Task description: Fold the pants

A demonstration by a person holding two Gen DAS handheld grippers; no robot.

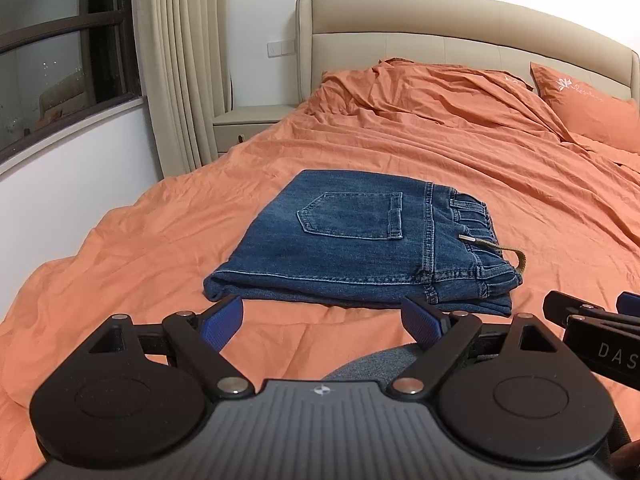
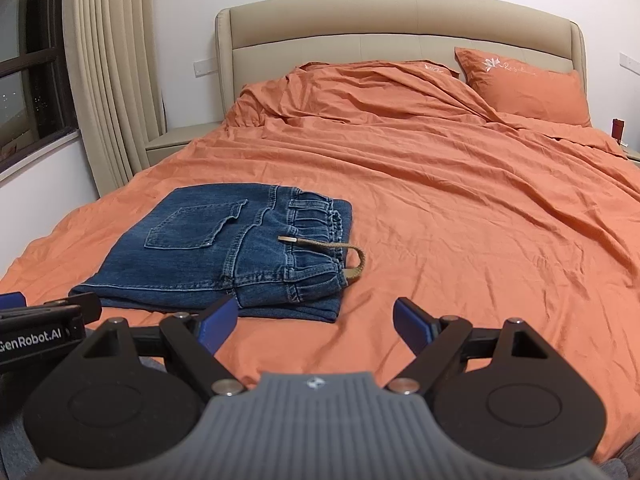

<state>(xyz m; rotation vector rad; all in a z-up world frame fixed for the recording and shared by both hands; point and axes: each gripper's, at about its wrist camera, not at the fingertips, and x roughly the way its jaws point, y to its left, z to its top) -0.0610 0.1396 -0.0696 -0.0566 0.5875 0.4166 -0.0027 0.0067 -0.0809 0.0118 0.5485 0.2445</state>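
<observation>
Blue denim pants lie folded into a compact rectangle on the orange bed cover, back pocket up, waistband to the right. A tan drawstring with a metal tip curls out of the waistband. My left gripper hovers open just short of the pants' near edge, nothing between its blue pads. In the right wrist view the pants lie ahead to the left with the drawstring at their right side. My right gripper is open and empty over the cover, near the pants' right front corner.
A beige padded headboard and an orange pillow stand at the far end, with rumpled bedding beside it. A nightstand, a beige curtain and a dark window lie to the left. A small red object sits at the far right.
</observation>
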